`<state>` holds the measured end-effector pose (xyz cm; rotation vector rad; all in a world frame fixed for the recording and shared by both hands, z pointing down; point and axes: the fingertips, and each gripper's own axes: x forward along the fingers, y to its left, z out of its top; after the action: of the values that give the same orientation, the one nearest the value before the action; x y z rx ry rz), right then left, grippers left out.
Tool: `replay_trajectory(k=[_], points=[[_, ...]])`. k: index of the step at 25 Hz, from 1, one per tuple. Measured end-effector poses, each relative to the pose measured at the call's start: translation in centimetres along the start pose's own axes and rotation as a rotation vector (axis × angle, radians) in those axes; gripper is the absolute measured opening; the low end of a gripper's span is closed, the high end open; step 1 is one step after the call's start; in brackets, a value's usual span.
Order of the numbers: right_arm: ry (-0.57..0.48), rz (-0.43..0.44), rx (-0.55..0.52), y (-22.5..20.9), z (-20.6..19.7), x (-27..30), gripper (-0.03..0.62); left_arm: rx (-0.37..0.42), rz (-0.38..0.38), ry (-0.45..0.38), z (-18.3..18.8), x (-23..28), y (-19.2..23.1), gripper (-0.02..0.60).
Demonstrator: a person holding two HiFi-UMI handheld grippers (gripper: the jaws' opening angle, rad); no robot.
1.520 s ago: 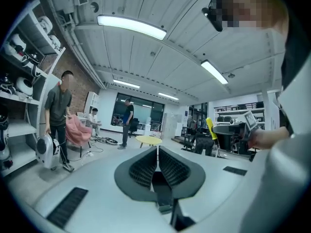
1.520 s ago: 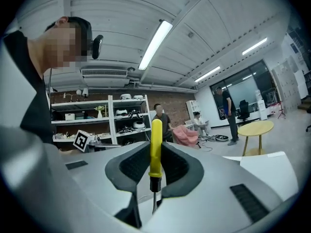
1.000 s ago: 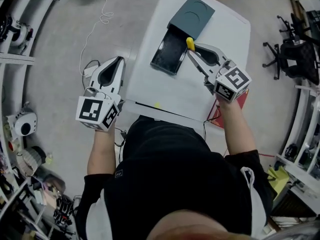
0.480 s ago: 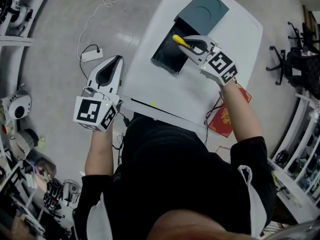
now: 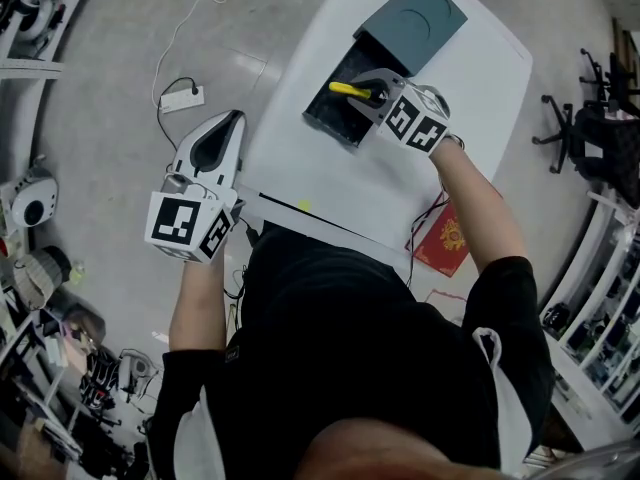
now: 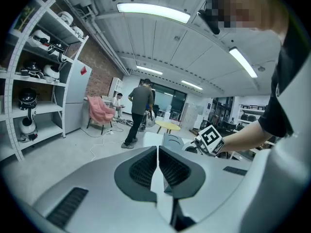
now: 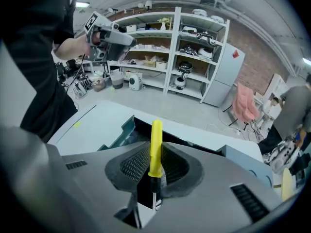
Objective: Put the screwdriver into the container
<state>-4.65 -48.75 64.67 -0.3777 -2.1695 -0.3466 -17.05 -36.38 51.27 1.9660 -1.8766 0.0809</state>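
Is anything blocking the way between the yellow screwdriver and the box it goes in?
Nothing visible does. The right gripper holds the screwdriver over the open container; the teal cover sits at its far end.

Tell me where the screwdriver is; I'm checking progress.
In the head view, upper centre, the screwdriver is clamped in the right tongs, over the open container.

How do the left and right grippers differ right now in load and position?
Load: the right gripper is clamped on the yellow screwdriver; the left gripper holds nothing, with its jaws together.
Position: the right gripper is over the open container on the table; the left gripper is off the table's edge, above the floor.
Shared: the same grey build, each with a marker cube.
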Motion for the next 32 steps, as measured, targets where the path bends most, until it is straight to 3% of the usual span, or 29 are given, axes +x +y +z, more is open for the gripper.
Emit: replay_trajectory(k=[14, 17, 20, 24, 32], points=[[0.274, 0.072, -0.382, 2.4, -2.9, 3.8, 0.083, -0.015, -0.012, -0.004, -0.4, -1.1, 0.5, 0.026], [0.289, 0.083, -0.409, 3.0, -2.6, 4.2, 0.086, -0.014, -0.019, -0.005, -0.4, -1.6, 0.8, 0.025], [0.275, 0.049, -0.353, 2.4, -2.4, 4.1, 0.102, -0.008, -0.028, -0.011, -0.1, -2.1, 1.2, 0.026], [0.211, -0.048, -0.2, 1.1, -1.2, 1.8, 0.117, 0.004, -0.052, -0.023, 0.3, -3.3, 1.6, 0.026], [-0.075, -0.295, 0.237, -0.4, 2.8, -6.9, 0.105, 0.062, -0.145, -0.041, 1.6, -4.5, 1.7, 0.026]])
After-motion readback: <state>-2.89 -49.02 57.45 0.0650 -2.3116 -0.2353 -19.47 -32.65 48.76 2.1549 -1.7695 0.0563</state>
